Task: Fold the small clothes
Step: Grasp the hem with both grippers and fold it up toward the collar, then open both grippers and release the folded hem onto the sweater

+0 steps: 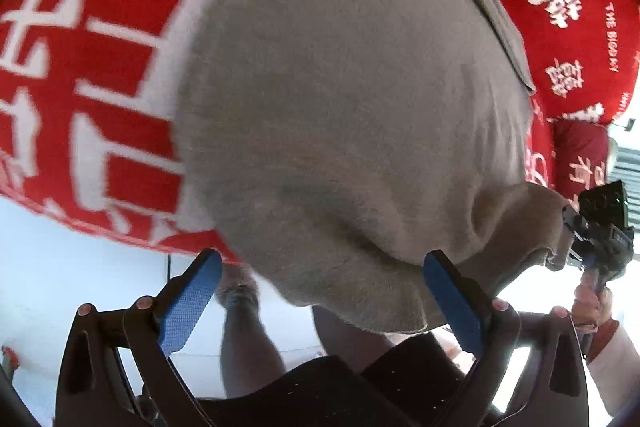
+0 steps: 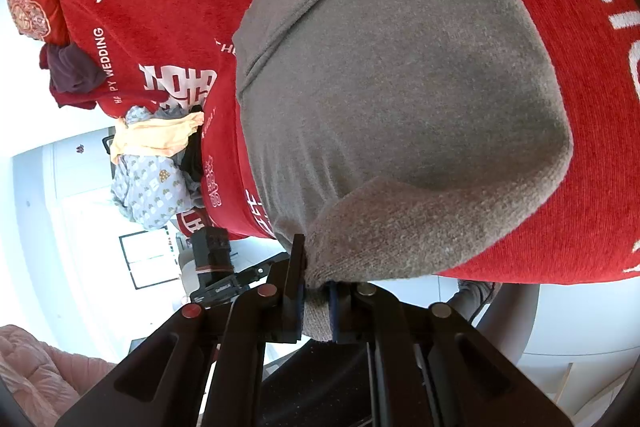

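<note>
Grey knit garment [image 1: 352, 107] lies spread on your red printed cloth [image 1: 100, 75], its near corner pinched tight in your right gripper [image 2: 316, 301], while your left gripper [image 1: 320, 291] gapes wide over its hem, gripping nothing.

Home bedroom, red wedding bedspread [image 2: 160, 27], heap of laundry [image 2: 152, 163], pink quilt [image 2: 36, 367], white walls

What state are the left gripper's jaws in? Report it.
Open: the left gripper has its blue pads spread wide, the grey garment's edge loose between them.
</note>
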`<state>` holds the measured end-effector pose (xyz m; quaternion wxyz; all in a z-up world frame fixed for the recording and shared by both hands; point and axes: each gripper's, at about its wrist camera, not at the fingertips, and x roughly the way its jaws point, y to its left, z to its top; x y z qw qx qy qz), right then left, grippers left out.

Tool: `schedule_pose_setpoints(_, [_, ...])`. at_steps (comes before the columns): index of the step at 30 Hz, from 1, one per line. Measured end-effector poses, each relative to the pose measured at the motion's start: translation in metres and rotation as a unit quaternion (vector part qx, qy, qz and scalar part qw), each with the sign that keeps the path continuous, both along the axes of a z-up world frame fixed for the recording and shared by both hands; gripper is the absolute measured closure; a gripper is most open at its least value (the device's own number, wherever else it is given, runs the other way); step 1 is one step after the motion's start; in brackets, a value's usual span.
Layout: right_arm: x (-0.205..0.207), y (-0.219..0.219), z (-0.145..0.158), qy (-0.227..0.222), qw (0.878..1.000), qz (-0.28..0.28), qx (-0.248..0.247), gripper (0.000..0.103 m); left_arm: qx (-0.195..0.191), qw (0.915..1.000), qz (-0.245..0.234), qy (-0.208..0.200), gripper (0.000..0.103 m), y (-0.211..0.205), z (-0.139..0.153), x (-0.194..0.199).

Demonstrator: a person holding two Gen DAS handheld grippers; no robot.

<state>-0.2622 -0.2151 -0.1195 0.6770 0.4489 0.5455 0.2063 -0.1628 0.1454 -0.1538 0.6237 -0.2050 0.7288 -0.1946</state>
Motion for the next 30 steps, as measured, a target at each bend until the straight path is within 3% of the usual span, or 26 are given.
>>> schedule_pose_setpoints(4, [0.0, 0.0, -0.002, 0.002, 1.0, 0.002, -0.001, 0.093, -0.012, 0.9999, -0.002, 0.001, 0.01, -0.011, -0.002, 0.0])
schedule_pose_setpoints(5, [0.0, 0.0, -0.001, 0.002, 1.0, 0.002, -0.003, 0.093, -0.007, 1.0, -0.001, -0.001, 0.02, -0.012, -0.001, 0.0])
schedule_pose_setpoints(7, [0.0, 0.001, 0.001, 0.002, 1.0, 0.003, -0.005, 0.093, 0.014, 0.9999, -0.007, -0.004, 0.051, -0.01, 0.0, -0.001])
schedule_pose_setpoints(8, [0.0, 0.001, 0.003, 0.002, 1.0, 0.004, -0.007, 0.093, 0.0, 1.0, -0.007, -0.004, 0.092, -0.003, 0.002, -0.002])
schedule_pose_setpoints(10, [0.0, 0.001, 0.005, 0.001, 1.0, 0.005, -0.011, 0.093, -0.041, 0.9991, 0.004, -0.001, 0.094, 0.007, 0.008, -0.003])
schedule_pose_setpoints(13, [0.001, 0.003, 0.01, -0.003, 1.0, 0.002, -0.013, 0.093, -0.059, 0.9978, -0.005, -0.028, 0.094, 0.006, 0.029, 0.002])
schedule_pose_setpoints(17, [0.001, 0.001, 0.019, -0.014, 1.0, -0.016, -0.005, 0.093, -0.096, 0.9929, 0.024, -0.065, 0.094, 0.008, 0.061, 0.019])
schedule_pose_setpoints(24, [0.013, -0.02, 0.048, -0.063, 0.996, -0.063, 0.032, 0.093, -0.116, 0.9848, 0.022, -0.127, 0.094, -0.004, 0.113, 0.077])
schedule_pose_setpoints(30, [0.066, -0.058, 0.072, -0.103, 0.989, -0.094, 0.05, 0.093, -0.111, 0.9804, 0.029, -0.16, 0.094, -0.035, 0.134, 0.155])
